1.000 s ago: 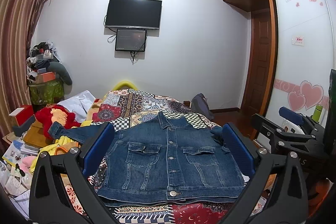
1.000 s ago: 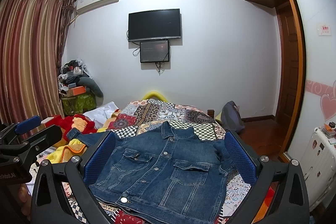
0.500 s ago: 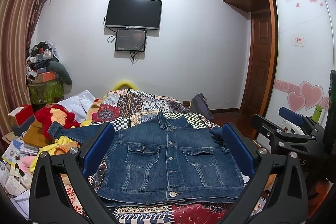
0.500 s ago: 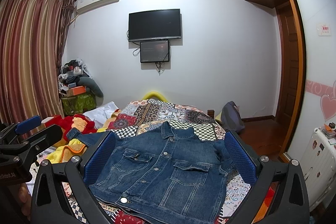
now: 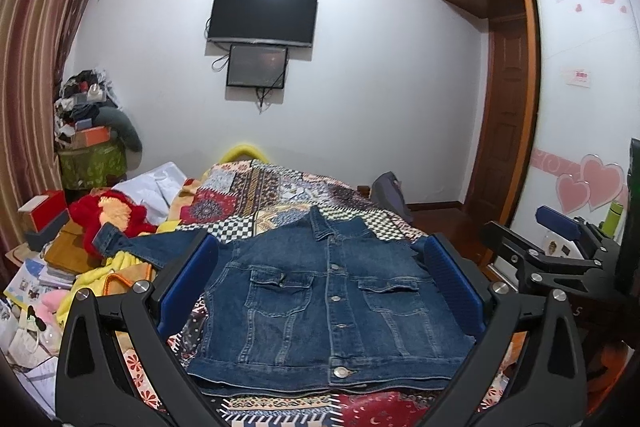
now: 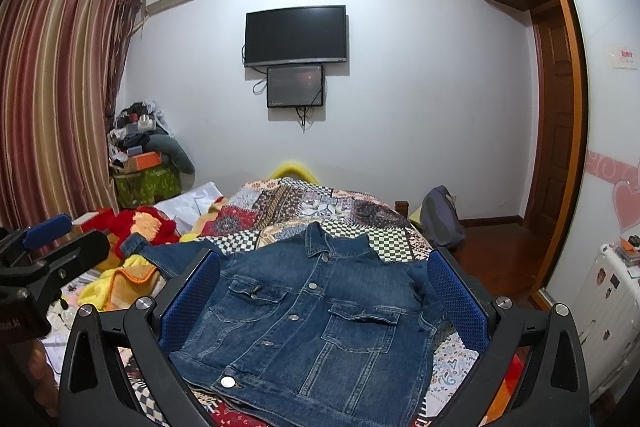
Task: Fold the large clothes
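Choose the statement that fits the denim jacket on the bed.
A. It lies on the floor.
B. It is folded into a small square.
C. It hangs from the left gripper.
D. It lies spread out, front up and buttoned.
D: the denim jacket lies flat on the patchwork bedspread, buttons and both chest pockets facing up, no gripper touching it.

— What does the left claw [image 5: 320, 283] look like?
— It has two black arms with blue bumpy pads [image 5: 188, 283] on the inside. Shiny round silver screws [image 5: 138, 286] sit on top.
— And the right claw [image 6: 324, 287]?
— It's the same: black frame with triangle holes, blue pads [image 6: 456, 291], silver screws [image 6: 503, 302].
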The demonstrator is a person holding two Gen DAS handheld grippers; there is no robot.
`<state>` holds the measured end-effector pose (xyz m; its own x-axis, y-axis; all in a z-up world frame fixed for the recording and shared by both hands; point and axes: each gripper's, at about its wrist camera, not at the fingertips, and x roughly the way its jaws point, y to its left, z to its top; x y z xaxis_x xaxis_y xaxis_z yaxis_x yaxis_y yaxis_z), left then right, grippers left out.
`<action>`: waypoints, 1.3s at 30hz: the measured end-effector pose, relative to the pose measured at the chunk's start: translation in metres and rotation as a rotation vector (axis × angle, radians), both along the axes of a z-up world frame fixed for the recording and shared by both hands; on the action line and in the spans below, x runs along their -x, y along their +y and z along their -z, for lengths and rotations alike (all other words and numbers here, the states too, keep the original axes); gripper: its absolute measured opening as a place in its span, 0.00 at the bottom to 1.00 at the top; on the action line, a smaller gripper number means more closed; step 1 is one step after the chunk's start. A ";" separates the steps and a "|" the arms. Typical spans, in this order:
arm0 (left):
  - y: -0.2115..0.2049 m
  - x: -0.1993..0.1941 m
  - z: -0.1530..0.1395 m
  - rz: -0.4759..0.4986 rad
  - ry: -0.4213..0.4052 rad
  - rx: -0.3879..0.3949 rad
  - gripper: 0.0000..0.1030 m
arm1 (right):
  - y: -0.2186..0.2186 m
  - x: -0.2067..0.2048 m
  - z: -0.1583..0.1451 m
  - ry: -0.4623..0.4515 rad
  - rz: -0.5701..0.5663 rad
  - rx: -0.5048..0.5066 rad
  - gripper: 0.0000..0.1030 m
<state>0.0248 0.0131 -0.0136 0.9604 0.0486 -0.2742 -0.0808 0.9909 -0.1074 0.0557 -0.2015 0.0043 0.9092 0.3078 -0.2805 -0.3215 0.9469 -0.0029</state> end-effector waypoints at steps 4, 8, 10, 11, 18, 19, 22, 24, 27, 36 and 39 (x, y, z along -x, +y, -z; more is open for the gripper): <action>0.022 -0.024 0.011 -0.073 0.036 -0.005 1.00 | 0.007 -0.026 0.009 0.049 -0.003 0.015 1.00; 0.053 -0.054 0.024 -0.134 0.093 -0.014 1.00 | 0.016 -0.063 0.021 0.120 -0.007 0.019 1.00; 0.075 -0.075 0.031 -0.164 0.129 -0.021 1.00 | 0.021 -0.085 0.026 0.149 -0.006 0.026 1.00; 0.085 -0.082 0.034 -0.177 0.143 -0.018 1.00 | 0.024 -0.095 0.028 0.164 -0.005 0.029 1.00; 0.166 -0.147 0.068 -0.238 0.249 0.048 1.00 | 0.056 -0.180 0.049 0.266 -0.023 0.076 1.00; 0.174 -0.155 0.074 -0.234 0.265 0.053 1.00 | 0.061 -0.188 0.051 0.271 -0.020 0.087 1.00; 0.202 -0.182 0.099 -0.255 0.334 0.060 1.00 | 0.079 -0.220 0.060 0.280 0.001 0.132 1.00; 0.220 -0.197 0.117 -0.264 0.381 0.082 1.00 | 0.091 -0.240 0.069 0.299 -0.002 0.161 1.00; 0.243 -0.219 0.146 -0.261 0.450 0.130 1.00 | 0.112 -0.272 0.089 0.347 -0.023 0.204 1.00; 0.291 -0.262 0.222 -0.229 0.615 0.387 1.00 | 0.157 -0.340 0.167 0.544 -0.118 0.306 1.00; 0.301 -0.274 0.239 -0.217 0.639 0.455 1.00 | 0.165 -0.351 0.188 0.595 -0.146 0.332 1.00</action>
<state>0.2992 0.3146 -0.2524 0.5933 -0.0327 -0.8043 -0.4485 0.8163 -0.3640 0.4063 -0.0367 -0.1840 0.5276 0.2270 -0.8186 -0.4824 0.8733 -0.0688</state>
